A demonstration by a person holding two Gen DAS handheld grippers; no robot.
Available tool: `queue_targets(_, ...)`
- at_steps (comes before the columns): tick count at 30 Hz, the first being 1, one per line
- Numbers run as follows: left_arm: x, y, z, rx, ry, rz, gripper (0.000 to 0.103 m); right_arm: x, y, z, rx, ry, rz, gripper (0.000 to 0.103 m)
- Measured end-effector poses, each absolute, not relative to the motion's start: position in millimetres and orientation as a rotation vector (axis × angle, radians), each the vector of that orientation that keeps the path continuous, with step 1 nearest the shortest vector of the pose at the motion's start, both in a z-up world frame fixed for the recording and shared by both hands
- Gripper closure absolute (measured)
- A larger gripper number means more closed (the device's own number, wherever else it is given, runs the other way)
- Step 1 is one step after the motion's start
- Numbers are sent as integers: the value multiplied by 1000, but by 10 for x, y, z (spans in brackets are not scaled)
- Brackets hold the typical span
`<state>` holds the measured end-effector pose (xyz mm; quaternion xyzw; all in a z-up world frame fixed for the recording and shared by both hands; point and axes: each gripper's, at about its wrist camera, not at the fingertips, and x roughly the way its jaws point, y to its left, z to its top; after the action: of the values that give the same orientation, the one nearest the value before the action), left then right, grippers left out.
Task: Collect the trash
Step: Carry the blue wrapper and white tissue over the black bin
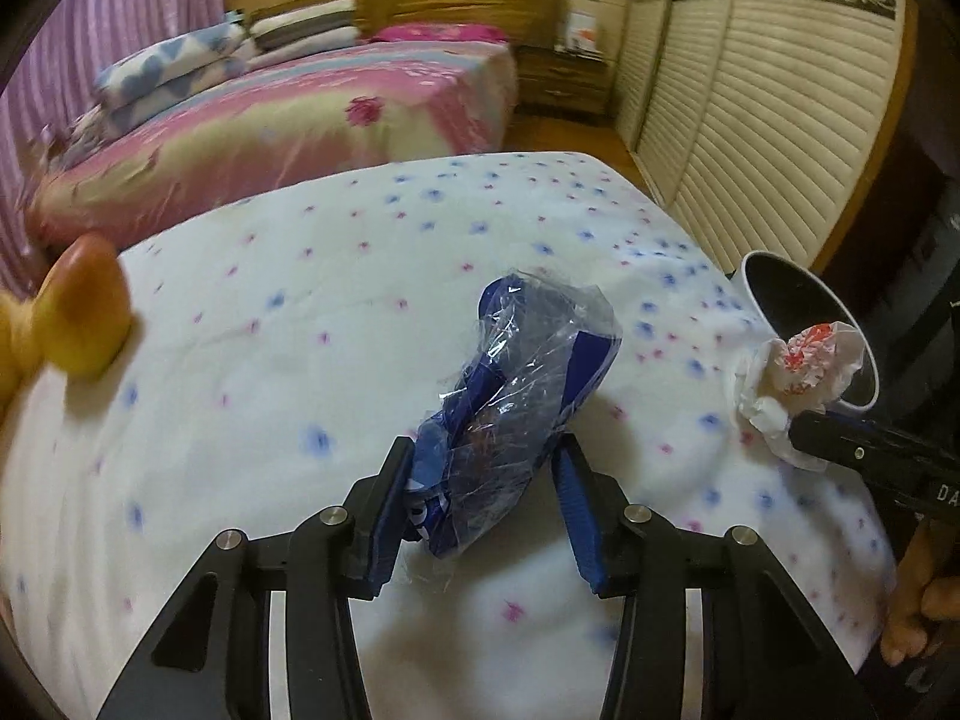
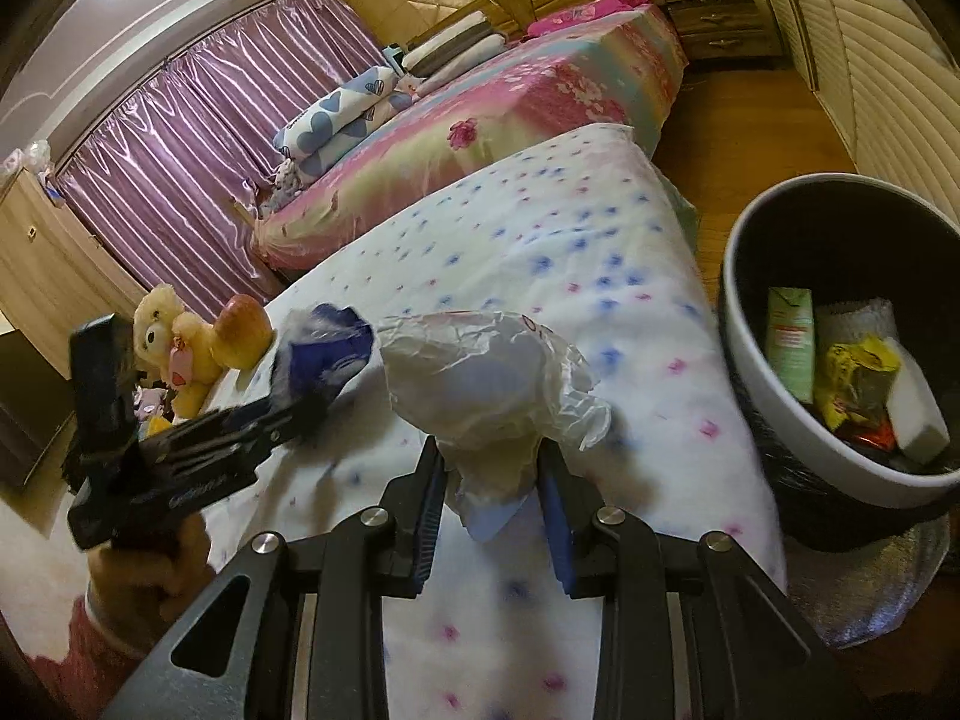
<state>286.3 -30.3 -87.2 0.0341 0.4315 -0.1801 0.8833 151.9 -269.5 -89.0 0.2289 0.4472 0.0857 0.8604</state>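
Carrying goes best if the right gripper (image 2: pixel 492 474), clamped on the white crumpled bag (image 2: pixel 486 384), and the left gripper (image 1: pixel 480 480), clamped on the blue wrapper (image 1: pixel 516 384), clear the bin (image 2: pixel 756 396) rim before letting go.

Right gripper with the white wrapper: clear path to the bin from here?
Probably yes. The right gripper holds the white wrapper above the bedspread; the bin stands open just beside it, with nothing in between.

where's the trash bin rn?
Right wrist view, far right: trash bin stands on the floor beside the flower-print mattress, partly filled, right of the white bag in the right gripper.
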Motion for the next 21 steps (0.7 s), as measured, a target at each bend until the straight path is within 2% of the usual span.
queue_targets(10,2490,-152,-765,-4,887,-282,58,1239,-2861,-786,432,926,175,73)
queue_targets(21,2463,-277,-768,-2,883,-340,59,1099,-2936,-770,461,899,125,73)
